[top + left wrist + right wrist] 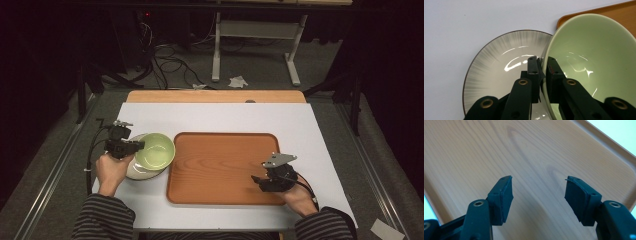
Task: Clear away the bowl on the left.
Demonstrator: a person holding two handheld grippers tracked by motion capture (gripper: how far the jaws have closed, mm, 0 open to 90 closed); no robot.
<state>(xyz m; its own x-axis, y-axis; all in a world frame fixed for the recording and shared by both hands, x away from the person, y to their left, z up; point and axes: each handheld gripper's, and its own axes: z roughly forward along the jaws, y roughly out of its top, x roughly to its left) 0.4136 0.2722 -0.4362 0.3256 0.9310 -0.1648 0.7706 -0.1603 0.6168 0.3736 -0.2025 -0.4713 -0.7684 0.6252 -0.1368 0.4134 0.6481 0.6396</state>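
Two grippers: left gripper (541, 75) is pinching green bowl (589, 57) rim, tilted over white plate (496, 72); right gripper (537, 197) is gaping wide, hovering over wooden tray (220, 165) at four o'clock.

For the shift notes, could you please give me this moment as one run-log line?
left gripper: shut on green bowl rim, tilted over plate | right gripper: open over tray, holding nothing
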